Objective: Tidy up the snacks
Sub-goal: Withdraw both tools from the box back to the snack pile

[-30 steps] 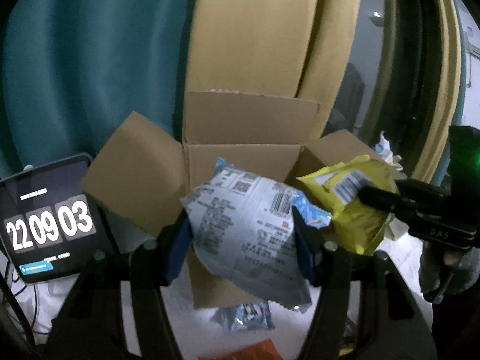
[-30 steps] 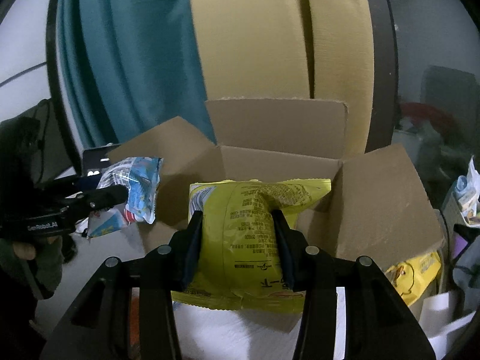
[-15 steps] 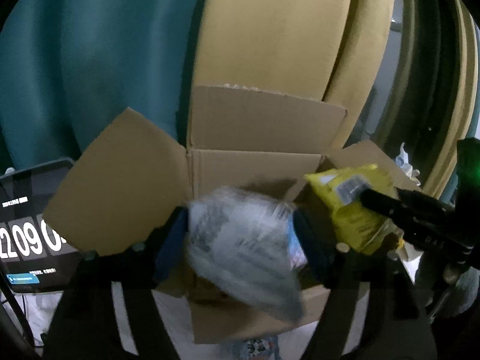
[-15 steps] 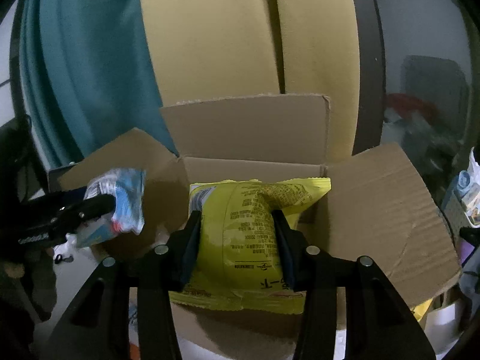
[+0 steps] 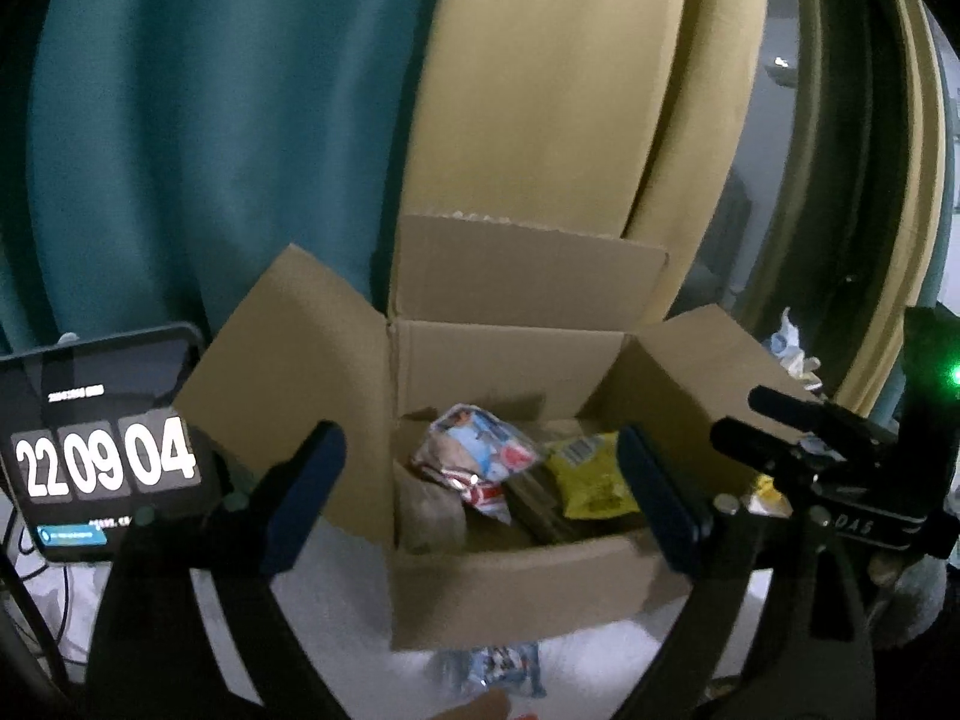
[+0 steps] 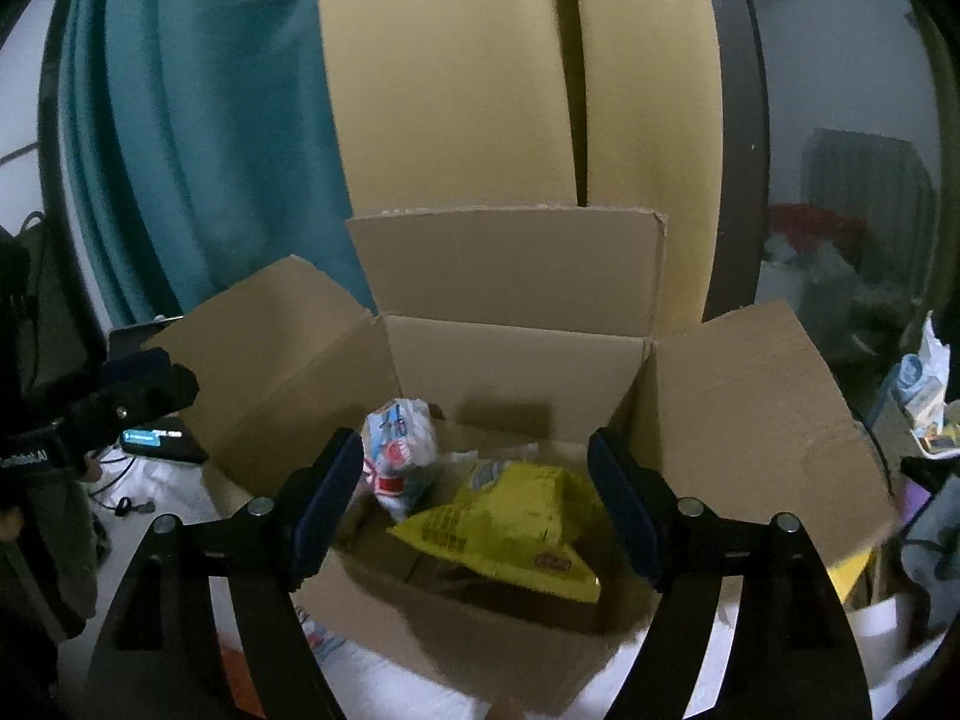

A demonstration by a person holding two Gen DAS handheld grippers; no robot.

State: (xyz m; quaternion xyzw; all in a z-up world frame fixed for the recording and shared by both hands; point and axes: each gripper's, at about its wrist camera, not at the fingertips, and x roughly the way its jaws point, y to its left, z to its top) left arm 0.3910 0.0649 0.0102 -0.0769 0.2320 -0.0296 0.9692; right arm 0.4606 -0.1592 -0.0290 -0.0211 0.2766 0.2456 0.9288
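Both tools opening, nothing between pads: left tool point(image 5: 480, 492) and right tool point(image 6: 477, 495) over cardboard box point(image 6: 504, 360), blue-white packet point(image 6: 399, 450) and yellow bag point(image 6: 510, 519) inside; risk: lowering either could snag a flap, tipping box.

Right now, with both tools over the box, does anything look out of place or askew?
Mostly tidy. The yellow snack bag and the blue-and-white packet lie tilted in the cardboard box, not stacked. One blue packet lies outside, on the white surface against the box's near wall. Both tools' jaws are opening, with nothing held.
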